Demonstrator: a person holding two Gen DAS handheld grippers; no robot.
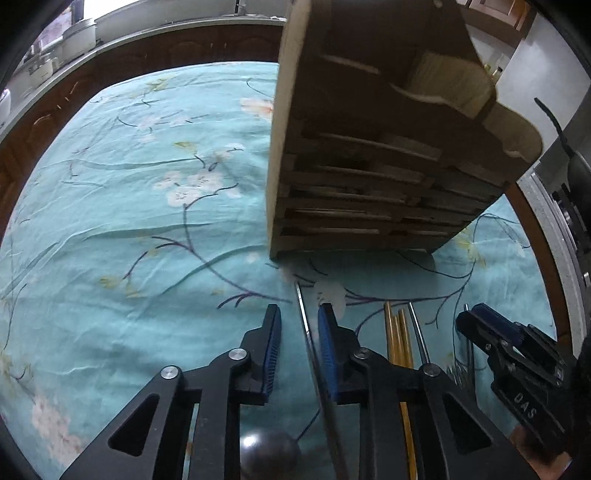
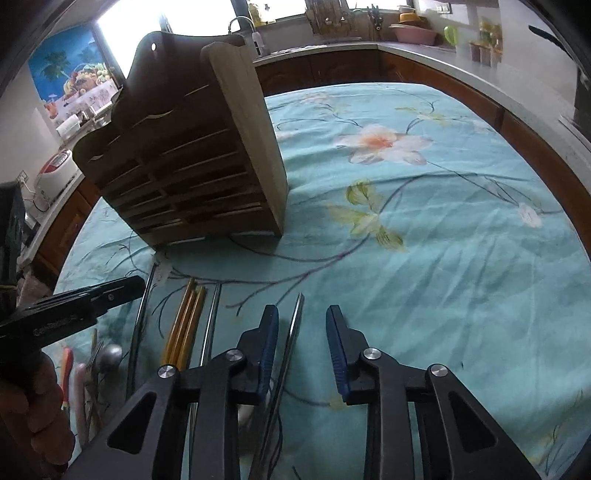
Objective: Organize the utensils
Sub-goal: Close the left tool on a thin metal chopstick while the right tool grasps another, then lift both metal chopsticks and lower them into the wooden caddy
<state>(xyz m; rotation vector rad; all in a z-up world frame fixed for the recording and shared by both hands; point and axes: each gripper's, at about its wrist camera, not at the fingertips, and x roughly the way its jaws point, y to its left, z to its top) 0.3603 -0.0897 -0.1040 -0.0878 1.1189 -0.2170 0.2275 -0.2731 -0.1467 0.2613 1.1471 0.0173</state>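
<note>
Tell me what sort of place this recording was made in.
Most likely a home kitchen. A grey countertop over brown wooden cabinets runs around the room, a curved tap rises at the window, and a pink plastic basin sits on the counter. The work happens on a table under a turquoise floral cloth.

A table under a teal flowered cloth (image 2: 443,258) carries a wooden rack (image 2: 207,177), yellow chopsticks (image 2: 184,325) and metal utensils (image 2: 212,325).

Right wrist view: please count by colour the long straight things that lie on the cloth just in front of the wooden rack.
Yellow sticks: 3
Silver handles: 3
Total: 6
</note>
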